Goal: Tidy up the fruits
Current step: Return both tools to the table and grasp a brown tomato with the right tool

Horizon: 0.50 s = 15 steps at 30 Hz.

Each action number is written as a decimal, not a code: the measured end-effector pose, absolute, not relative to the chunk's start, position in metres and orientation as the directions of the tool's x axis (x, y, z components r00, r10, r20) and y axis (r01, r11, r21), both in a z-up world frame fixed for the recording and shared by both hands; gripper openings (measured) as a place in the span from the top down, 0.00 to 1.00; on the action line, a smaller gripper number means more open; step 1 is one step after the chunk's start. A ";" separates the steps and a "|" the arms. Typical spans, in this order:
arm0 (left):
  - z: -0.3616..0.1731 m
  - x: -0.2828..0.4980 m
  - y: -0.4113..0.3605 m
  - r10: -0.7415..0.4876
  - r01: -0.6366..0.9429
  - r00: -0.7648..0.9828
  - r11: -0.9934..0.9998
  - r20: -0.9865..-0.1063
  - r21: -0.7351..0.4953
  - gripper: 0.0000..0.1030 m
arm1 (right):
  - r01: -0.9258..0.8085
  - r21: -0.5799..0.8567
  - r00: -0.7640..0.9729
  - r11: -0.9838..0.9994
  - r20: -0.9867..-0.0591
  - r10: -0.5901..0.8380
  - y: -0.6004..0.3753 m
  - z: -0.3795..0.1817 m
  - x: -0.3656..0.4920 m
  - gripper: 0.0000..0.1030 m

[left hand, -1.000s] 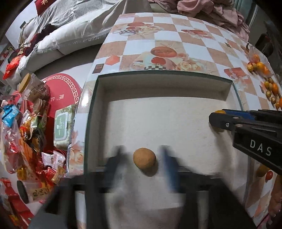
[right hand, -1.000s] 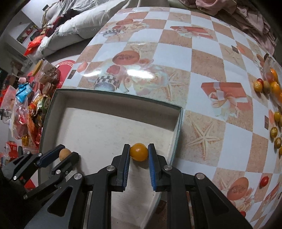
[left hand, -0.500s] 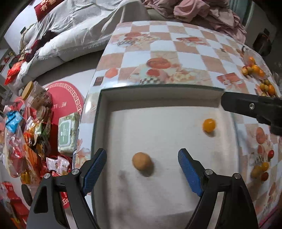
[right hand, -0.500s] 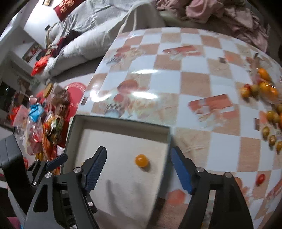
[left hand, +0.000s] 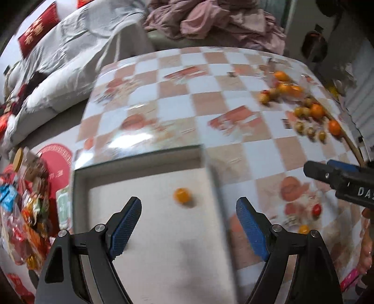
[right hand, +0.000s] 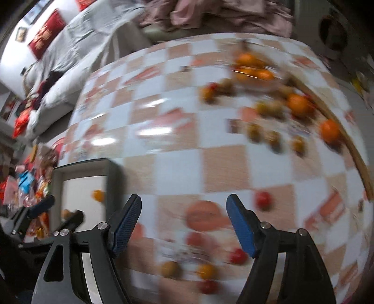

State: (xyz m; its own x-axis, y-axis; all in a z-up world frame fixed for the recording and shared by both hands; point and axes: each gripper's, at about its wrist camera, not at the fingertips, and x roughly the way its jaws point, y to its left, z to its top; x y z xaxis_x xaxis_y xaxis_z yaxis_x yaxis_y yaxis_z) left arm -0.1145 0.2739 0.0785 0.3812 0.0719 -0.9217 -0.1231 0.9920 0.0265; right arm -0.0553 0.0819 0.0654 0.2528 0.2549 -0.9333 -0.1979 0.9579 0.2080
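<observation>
Step in hand: both grippers empty, heading from the box toward the loose fruit; next pick not yet begun.
Left gripper [left hand: 188,224]: fingers spread wide, nothing between them, hanging over the right rim of the box [left hand: 80,180].
Right gripper [right hand: 183,222]: fingers just opened wide, empty, over bare worktop [right hand: 224,161] with small red and orange fruit lying below.
Fruit placed: orange fruit [left hand: 182,195] on the box floor near its right wall; brown fruit [right hand: 66,213] also in the box, glimpsed past the left gripper's fingers.
Fruit left: scattered fruit pile [left hand: 301,105] at the far right of the worktop; a few red and yellow pieces nearer.
Doing it well: pick one isolated piece, not the cluster; centre it between the fingers before closing; close gently, round fruit likely to roll on glossy cloth.
Surface: chequered oilcloth, glossy, printed with fruit pictures easily mistaken for real ones.
Room: sofa with grey cover [left hand: 70,46] and pink clothes heap [left hand: 210,21] behind; snack packets [left hand: 21,210] on the floor at left.
</observation>
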 end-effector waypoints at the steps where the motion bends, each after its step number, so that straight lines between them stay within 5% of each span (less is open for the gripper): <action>1: 0.079 -0.110 0.266 0.063 -0.112 0.381 0.994 -0.922 0.021 0.18 | -0.179 0.201 0.254 0.963 -0.936 0.243 0.071 0.064 -0.054 0.24; 15: 0.051 -0.026 0.164 -0.013 0.016 0.371 1.000 -0.928 -0.007 0.18 | -0.035 0.128 0.268 0.991 -0.954 0.133 -0.037 0.032 -0.017 0.24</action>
